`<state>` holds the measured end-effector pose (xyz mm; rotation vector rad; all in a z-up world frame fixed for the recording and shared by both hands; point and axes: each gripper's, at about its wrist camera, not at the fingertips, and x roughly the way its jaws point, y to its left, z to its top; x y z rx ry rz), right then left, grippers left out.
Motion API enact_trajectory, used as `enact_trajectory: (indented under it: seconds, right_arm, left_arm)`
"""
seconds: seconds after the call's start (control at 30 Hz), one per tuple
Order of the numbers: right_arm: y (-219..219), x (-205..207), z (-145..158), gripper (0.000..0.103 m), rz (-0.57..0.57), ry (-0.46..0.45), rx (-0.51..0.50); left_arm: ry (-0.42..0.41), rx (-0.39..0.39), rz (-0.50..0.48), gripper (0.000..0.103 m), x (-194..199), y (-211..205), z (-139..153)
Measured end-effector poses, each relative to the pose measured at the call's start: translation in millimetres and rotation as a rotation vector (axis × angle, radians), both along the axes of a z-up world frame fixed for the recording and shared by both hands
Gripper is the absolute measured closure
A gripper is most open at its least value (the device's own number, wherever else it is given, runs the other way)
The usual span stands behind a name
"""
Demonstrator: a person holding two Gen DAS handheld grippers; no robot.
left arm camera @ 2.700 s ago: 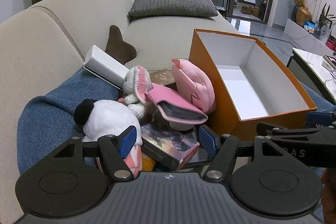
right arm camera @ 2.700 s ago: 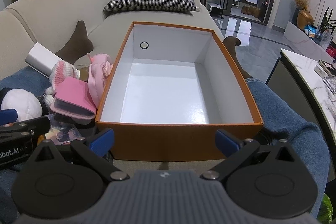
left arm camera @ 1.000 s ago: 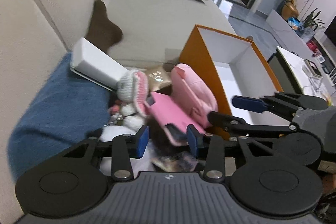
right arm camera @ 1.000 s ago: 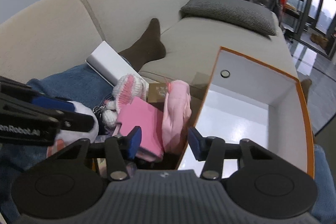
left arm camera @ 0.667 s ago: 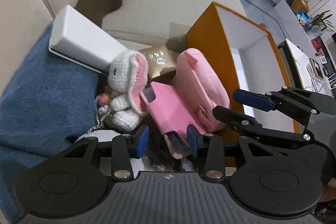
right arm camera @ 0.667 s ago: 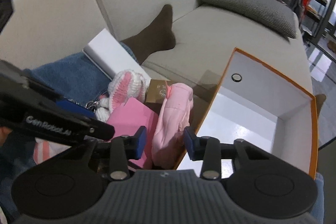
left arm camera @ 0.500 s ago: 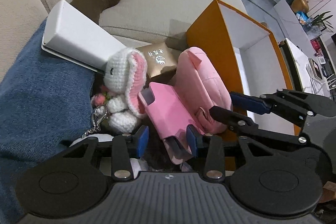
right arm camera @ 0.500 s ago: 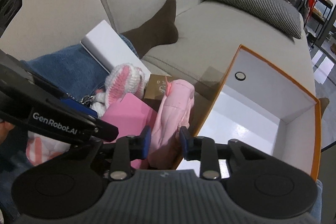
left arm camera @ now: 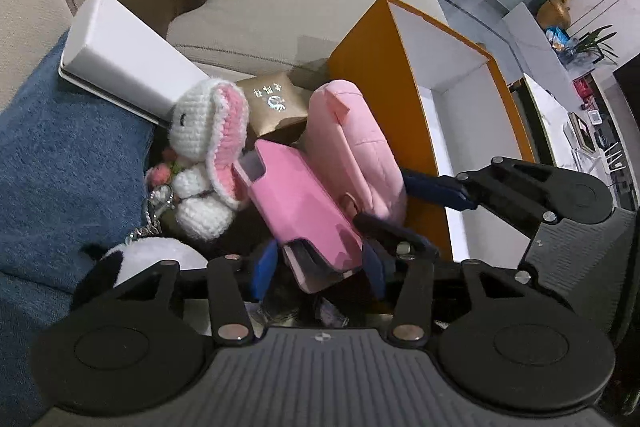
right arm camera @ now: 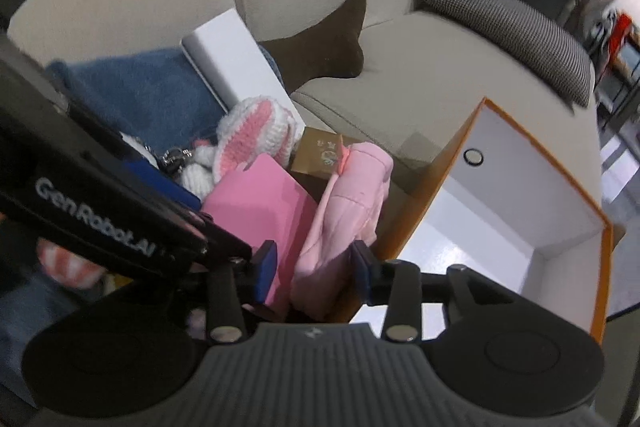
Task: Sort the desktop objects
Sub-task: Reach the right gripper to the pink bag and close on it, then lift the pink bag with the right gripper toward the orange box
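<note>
A pile of small things lies on the sofa beside an empty orange box (left arm camera: 384,75) with a white inside (right arm camera: 500,211). My left gripper (left arm camera: 320,267) has its fingers on both sides of the near end of a pink phone case (left arm camera: 300,207). My right gripper (right arm camera: 312,267) has its fingers on both sides of a pale pink padded pouch (right arm camera: 344,211) that leans on the box wall; the pouch also shows in the left wrist view (left arm camera: 356,143). A crocheted white and pink rabbit (left arm camera: 204,143) lies left of the case.
A gold packet (left arm camera: 276,103) sits behind the case. A long white box (left arm camera: 120,55) rests on a blue-jeaned leg (left arm camera: 60,163). A black and white plush (left arm camera: 148,259) lies at the near left. A brown-socked foot (right arm camera: 328,43) and a checked cushion (right arm camera: 508,31) lie on the sofa.
Both grippers moved forward and down into the pile and narrowed. The left one now brackets the pink phone case, the right one the pink pouch.
</note>
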<state>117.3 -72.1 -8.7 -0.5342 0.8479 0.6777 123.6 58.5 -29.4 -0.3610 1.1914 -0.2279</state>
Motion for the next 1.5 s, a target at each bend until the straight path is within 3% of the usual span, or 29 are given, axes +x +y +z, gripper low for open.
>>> enact_trajectory:
  seconds: [0.07, 0.17, 0.2, 0.23, 0.3, 0.5, 0.53, 0.57, 0.67, 0.87, 0.97, 1.1, 1.17, 1.2, 1.3, 1.5]
  right_arm:
    - [2, -1, -2, 0.073, -0.001, -0.026, -0.023]
    - [0, 0, -4, 0.079, -0.013, -0.027, -0.016]
    - [-1, 1, -4, 0.092, -0.016, -0.021, -0.006]
    - [-3, 1, -2, 0.095, -0.023, -0.019, 0.007]
    - [-7, 2, 4, 0.095, -0.030, -0.018, 0.040]
    - [-16, 9, 31, 0.096, -0.068, 0.058, 0.190]
    - [-19, 11, 35, 0.096, -0.081, 0.084, 0.223]
    - [-21, 14, 39, 0.096, -0.098, 0.116, 0.259]
    - [-21, 20, 44, 0.096, -0.140, 0.193, 0.341]
    - [-1, 25, 26, 0.096, -0.179, 0.227, 0.340]
    - [4, 21, 24, 0.092, -0.171, 0.178, 0.330]
    - [5, 14, 25, 0.087, -0.148, 0.126, 0.312]
    - [-1, 9, 28, 0.078, -0.129, 0.090, 0.302]
    - [-4, 5, 29, 0.071, -0.121, 0.068, 0.291]
    - [-11, -5, 27, 0.065, -0.082, 0.028, 0.248]
    - [-13, -29, 15, 0.065, 0.054, -0.030, 0.142]
  left_arm:
    - [-0.019, 0.017, -0.002, 0.059, 0, -5, 0]
    - [-0.053, 0.040, 0.005, 0.075, -3, -4, -1]
    - [-0.066, 0.033, 0.008, 0.077, -4, -1, 1]
    - [-0.082, 0.026, 0.010, 0.080, -6, 1, 4]
    - [-0.123, 0.037, 0.011, 0.086, -9, 3, 13]
    - [-0.219, 0.090, 0.018, 0.090, -21, 10, 44]
    - [-0.234, 0.099, 0.018, 0.093, -23, 11, 48]
    - [-0.254, 0.111, 0.016, 0.103, -24, 11, 53]
    - [-0.297, 0.154, 0.027, 0.103, -25, 11, 60]
    - [-0.232, 0.133, 0.048, 0.102, -17, 14, 42]
    - [-0.223, 0.115, 0.038, 0.085, -20, 15, 39]
    - [-0.212, 0.122, 0.029, 0.084, -27, 15, 36]
    - [-0.200, 0.110, 0.029, 0.080, -28, 16, 33]
    - [-0.197, 0.111, 0.030, 0.073, -30, 16, 31]
    - [-0.193, 0.107, 0.027, 0.055, -34, 15, 28]
    - [-0.180, 0.091, 0.024, 0.052, -32, 9, 21]
